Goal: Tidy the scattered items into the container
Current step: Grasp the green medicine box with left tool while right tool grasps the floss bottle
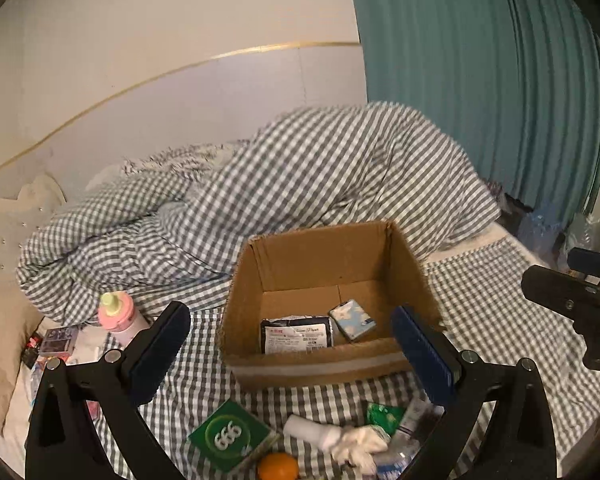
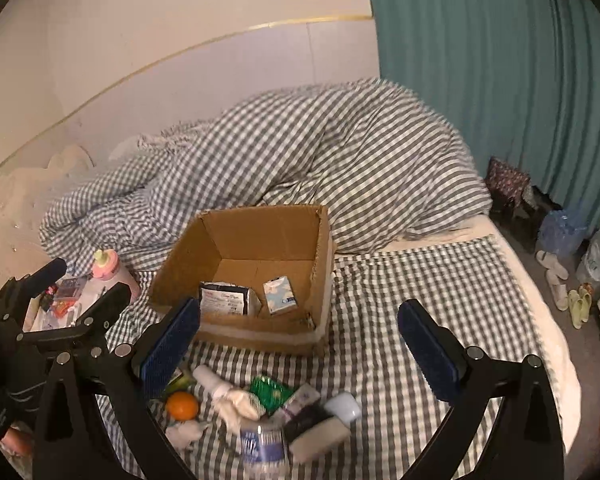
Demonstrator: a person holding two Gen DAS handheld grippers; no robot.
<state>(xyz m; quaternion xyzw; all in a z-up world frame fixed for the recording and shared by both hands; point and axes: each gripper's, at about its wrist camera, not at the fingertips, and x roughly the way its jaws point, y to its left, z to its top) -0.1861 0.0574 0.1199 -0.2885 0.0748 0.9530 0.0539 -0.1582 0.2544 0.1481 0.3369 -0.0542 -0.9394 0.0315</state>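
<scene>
**Both claws held wide apart and empty above the clutter before the box**

A cardboard box (image 1: 324, 304) is seen standing open on the gingham-covered bed (image 2: 440, 300). Inside the box, a dark tissue pack (image 1: 298, 335) is laid against its near wall, and a small blue patterned packet (image 1: 352, 319) is propped just beside it.

In front of the box, the scattered items are gathered in a loose heap: a green booklet marked 666 (image 1: 230, 436), an orange (image 2: 182, 405) touching the booklet's near corner, rolled white socks (image 2: 230, 396), a green sachet (image 2: 271, 394), a white oval case (image 2: 343, 407) and a plastic water bottle (image 2: 262, 446). To the left of the box, a pink bottle with a pale green cap (image 1: 118, 312) is stood upright, with small cards and packets lying beyond it.

The left claw (image 1: 290, 354) is held spread wide in front of the box, with nothing between its blue pads (image 1: 424, 356). The right claw (image 2: 298, 354) is likewise spread wide and holds nothing, above the heap and right of the left claw. A bunched checked duvet (image 2: 300, 160) is piled behind the box.
</scene>
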